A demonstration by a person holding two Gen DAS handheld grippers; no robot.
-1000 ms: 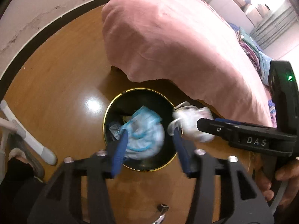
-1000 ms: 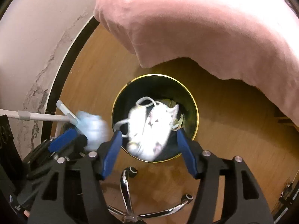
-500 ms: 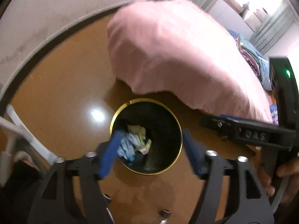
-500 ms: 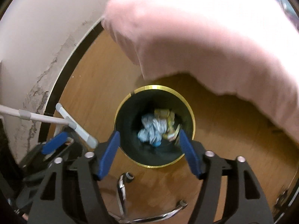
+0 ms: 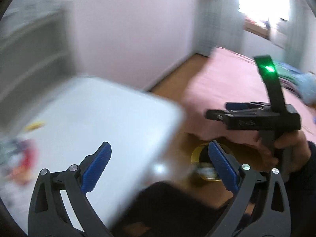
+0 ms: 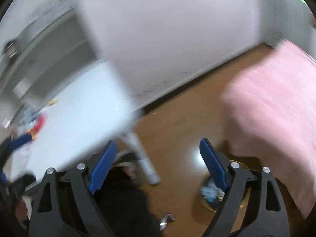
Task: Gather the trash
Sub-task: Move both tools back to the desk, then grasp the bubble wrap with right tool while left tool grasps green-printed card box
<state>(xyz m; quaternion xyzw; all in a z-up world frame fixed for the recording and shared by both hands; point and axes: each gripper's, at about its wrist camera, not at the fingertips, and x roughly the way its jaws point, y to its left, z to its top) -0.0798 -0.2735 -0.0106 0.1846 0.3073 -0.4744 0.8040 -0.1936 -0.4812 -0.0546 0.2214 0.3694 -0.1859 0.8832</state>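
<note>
Now your left hand-held gripper (image 5: 159, 163) spreads its ribbed blue pads wider with nothing between them, and your right hand-held gripper (image 6: 158, 163) is opening too, equally empty. Just past each sits the round, gold-rimmed black bin (image 5: 204, 163), crumpled trash (image 6: 210, 192) inside it on the glossy wooden floor (image 6: 173, 134). Outward lie a smooth white bench (image 5: 94, 122) and a soft pink bedspread (image 6: 276, 108). A second ago both grippers hung directly over the bin, dropping wads; now everything blurs.

Blurred and part-hidden things

Colourful litter (image 5: 21, 158) on the white tabletop (image 5: 102, 122) is smeared beyond telling; the gold-rimmed black bin (image 6: 212, 195) sits half hidden behind a gripper finger.
</note>
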